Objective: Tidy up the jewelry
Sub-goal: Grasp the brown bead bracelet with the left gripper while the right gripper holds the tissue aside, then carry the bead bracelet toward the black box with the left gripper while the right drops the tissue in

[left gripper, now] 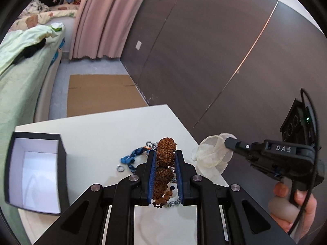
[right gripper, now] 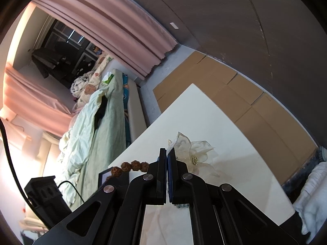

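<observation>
My left gripper (left gripper: 165,153) is shut on a string of big brown seed beads (left gripper: 166,157), held above the white table (left gripper: 102,126); the beads also show in the right wrist view (right gripper: 130,166). My right gripper (right gripper: 168,152) is shut on the edge of a cream fabric flower (right gripper: 194,153), which also shows in the left wrist view (left gripper: 212,153) at the table's right edge. A blue braided band (left gripper: 130,159), a silver chain (left gripper: 150,144) and a small silver ring (left gripper: 120,168) lie on the table. An open black box with white inside (left gripper: 34,173) stands at the left.
A bed with green bedding (left gripper: 18,77) is left of the table. Flat cardboard (left gripper: 102,94) lies on the floor beyond it. A dark wall (left gripper: 204,61) runs along the right, and pink curtains (left gripper: 102,20) hang at the back.
</observation>
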Demonstrator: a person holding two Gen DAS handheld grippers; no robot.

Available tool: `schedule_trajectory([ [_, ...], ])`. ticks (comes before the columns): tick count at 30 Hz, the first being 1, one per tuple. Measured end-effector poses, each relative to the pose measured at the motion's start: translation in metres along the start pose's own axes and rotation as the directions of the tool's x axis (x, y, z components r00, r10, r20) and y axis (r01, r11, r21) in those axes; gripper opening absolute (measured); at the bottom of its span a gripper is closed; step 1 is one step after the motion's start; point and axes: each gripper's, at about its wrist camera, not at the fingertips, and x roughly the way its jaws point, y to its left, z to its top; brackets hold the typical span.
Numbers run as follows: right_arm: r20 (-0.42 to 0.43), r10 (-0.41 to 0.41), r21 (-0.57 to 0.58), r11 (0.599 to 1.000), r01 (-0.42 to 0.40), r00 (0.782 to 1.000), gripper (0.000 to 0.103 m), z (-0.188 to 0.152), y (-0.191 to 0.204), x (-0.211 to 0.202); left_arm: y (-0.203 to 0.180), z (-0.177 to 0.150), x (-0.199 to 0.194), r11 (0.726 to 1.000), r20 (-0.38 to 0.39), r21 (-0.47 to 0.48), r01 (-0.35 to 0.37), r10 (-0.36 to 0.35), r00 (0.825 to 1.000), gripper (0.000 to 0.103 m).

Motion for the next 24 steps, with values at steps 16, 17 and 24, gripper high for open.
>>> schedule_trajectory([
  [16,-0.028,0.164,-0.12,0.979,-0.167,0.986,0.003,-0.035,0.053,0.01,0.031,0.007,-0.078,0.996,0.146,-0.062,-0.061,0.069,0.987,0.018],
  [17,-0.029,0.175,-0.135,0.975,-0.177,0.984,0.003,-0.038,0.059,0.011,0.034,0.008,-0.083,0.995,0.155,-0.068,-0.068,0.078,0.985,0.018],
  [24,-0.032,0.241,-0.204,0.949,-0.242,0.97,0.003,-0.053,0.093,0.019,0.06,0.007,-0.113,0.988,0.193,-0.12,-0.095,0.117,0.974,0.018],
])
